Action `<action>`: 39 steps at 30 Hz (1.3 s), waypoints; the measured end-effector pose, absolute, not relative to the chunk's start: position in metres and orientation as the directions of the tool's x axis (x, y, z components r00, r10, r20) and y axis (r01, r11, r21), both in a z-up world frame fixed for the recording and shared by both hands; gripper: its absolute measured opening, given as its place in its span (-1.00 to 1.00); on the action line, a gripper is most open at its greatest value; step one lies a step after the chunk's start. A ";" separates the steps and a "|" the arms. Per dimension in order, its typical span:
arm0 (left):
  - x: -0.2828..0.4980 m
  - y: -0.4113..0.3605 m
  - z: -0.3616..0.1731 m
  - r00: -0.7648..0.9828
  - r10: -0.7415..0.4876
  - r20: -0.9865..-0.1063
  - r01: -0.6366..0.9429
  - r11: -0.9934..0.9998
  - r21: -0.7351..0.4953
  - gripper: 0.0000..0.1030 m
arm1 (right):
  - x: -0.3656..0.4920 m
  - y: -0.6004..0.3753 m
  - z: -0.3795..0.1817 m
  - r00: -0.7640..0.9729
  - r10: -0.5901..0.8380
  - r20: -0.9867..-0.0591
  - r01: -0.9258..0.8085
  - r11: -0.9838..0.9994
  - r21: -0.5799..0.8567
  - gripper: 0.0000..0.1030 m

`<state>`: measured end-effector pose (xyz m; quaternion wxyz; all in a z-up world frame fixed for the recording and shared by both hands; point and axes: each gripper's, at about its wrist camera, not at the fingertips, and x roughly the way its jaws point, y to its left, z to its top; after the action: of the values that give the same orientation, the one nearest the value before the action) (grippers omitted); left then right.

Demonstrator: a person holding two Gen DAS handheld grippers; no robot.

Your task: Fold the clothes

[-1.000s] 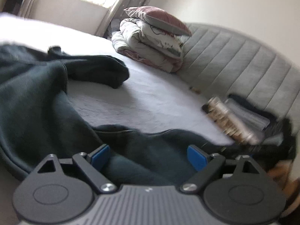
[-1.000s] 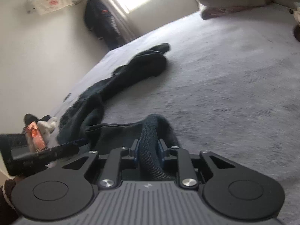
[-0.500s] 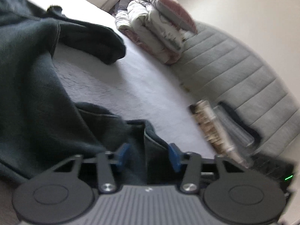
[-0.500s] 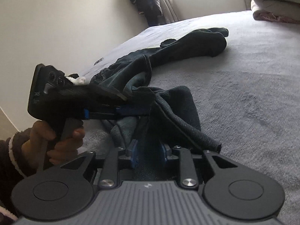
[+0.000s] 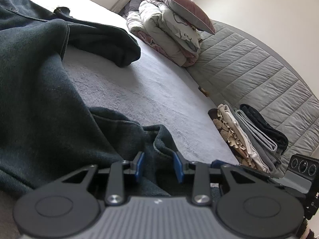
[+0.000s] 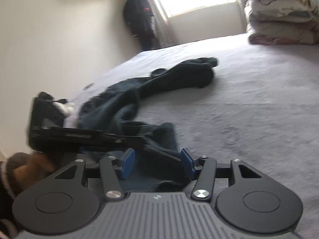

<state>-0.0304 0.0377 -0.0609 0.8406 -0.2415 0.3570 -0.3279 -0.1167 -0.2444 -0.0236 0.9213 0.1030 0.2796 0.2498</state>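
Observation:
A dark teal sweatshirt point(image 5: 39, 103) lies spread on the grey bed point(image 5: 155, 87), one sleeve reaching toward the pillows. My left gripper point(image 5: 159, 166) has its blue pads closed in on a bunched fold of the sweatshirt's edge. In the right wrist view the same sweatshirt point(image 6: 159, 83) trails across the bed point(image 6: 249, 103). My right gripper point(image 6: 157, 162) is open, its blue pads wide apart with cloth lying loose between them. The left gripper's body point(image 6: 79, 133) shows at the left of that view.
A stack of folded clothes point(image 5: 251, 139) lies against the quilted headboard point(image 5: 249, 67). Folded bedding with a pink pillow point(image 5: 171, 27) sits at the bed's far end. A dark garment point(image 6: 143, 20) hangs by the window. The right gripper's body point(image 5: 301, 177) shows at lower right.
My left gripper closed from wide open onto the sweatshirt's edge. My right gripper, shut on the cloth before, has opened and let it go.

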 end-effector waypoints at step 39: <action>-0.039 0.186 -0.009 0.788 -0.119 -0.603 -0.162 0.906 -0.391 0.21 | -0.097 -0.398 0.011 0.882 -0.007 -0.471 0.141 0.958 0.250 -0.83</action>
<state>-0.0391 0.1858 -0.0094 0.9206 -0.2164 0.3250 0.0117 -0.0969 -0.3983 0.0106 0.9599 0.1398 0.2400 -0.0387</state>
